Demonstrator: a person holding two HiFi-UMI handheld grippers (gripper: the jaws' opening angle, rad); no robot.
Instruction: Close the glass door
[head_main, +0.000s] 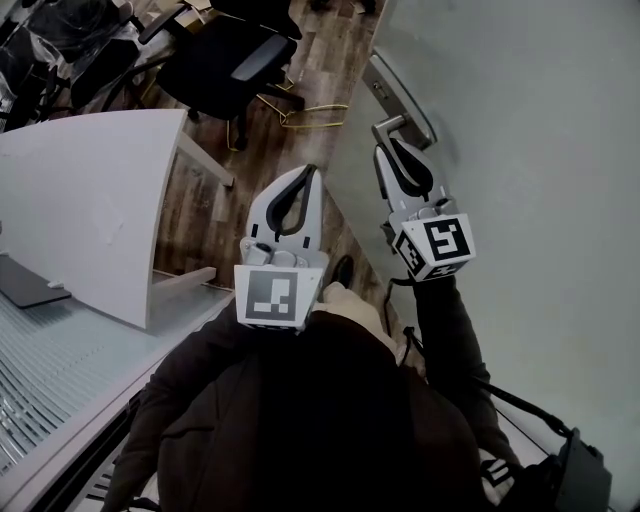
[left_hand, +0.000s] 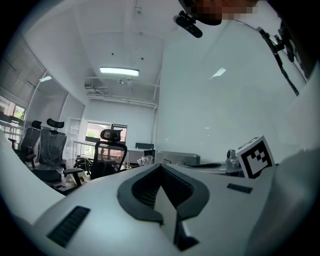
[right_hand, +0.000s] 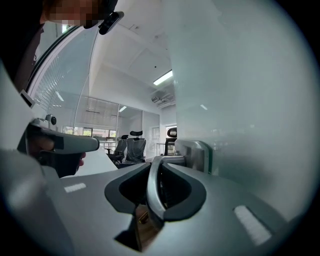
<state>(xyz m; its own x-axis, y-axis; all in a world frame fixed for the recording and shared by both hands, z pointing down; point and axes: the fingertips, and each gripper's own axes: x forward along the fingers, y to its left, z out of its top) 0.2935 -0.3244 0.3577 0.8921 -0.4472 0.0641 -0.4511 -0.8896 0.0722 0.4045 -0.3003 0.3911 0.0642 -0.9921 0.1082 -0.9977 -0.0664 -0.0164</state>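
While you look down past your dark jacket (head_main: 300, 420), your left gripper (head_main: 309, 175) hangs in front of your chest with its jaws pressed together and nothing between them; its own view shows the dark pads meeting at the tips (left_hand: 161, 171). Just to its right, your right gripper (head_main: 388, 147) is clamped on the metal door handle (head_main: 393, 126), and the right gripper view shows the curved bar of that handle (right_hand: 150, 192) running down between the two pads. The handle sits on a steel plate at the near edge of the glass door (head_main: 540, 120), whose frosted pane fills the right side of your view and stands just beside the right gripper (right_hand: 156, 167). Left of your grippers is a white desk (head_main: 90, 200) on the wood floor (head_main: 210, 215). Beyond it stand black office chairs (head_main: 225, 60), with a yellow cable (head_main: 312, 113) lying near the door's foot.
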